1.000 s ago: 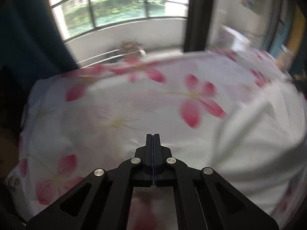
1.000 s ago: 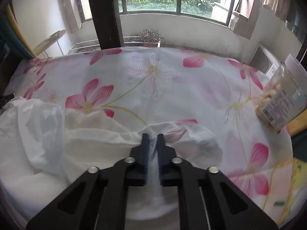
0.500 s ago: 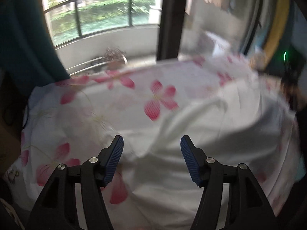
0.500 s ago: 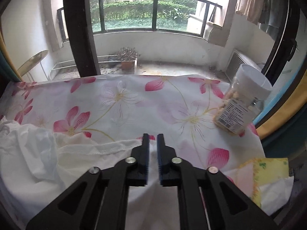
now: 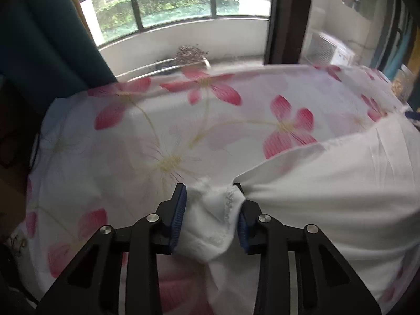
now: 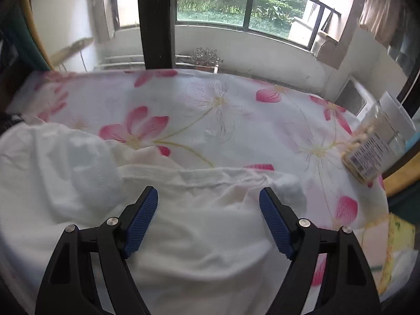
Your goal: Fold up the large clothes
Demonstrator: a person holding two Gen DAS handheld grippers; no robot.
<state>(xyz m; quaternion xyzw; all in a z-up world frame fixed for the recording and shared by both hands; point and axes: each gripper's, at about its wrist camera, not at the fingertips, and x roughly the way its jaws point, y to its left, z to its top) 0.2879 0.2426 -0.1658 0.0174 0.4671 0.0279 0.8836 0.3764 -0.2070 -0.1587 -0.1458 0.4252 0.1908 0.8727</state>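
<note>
A large white garment lies crumpled on a bed sheet printed with pink flowers. My left gripper has a bunched corner of the garment, with a lace-like hem, between its blue pads. Its jaws are closing and both pads touch the cloth. In the right wrist view the garment spreads across the near half of the floral sheet, with a hemmed edge running across it. My right gripper hovers over that hem. Its jaws are opening wide and nothing is pinched between them.
A clear jar of snacks with a white lid stands at the bed's right edge. A yellow-patterned cloth lies at the near right corner. Beyond the bed's far edge are a dark window post and a balcony. A teal curtain hangs on the left.
The left gripper went from shut to wide open, then came down and closed around a bunched corner of the garment. The right gripper, nearly shut before, has spread wide over the hem.
</note>
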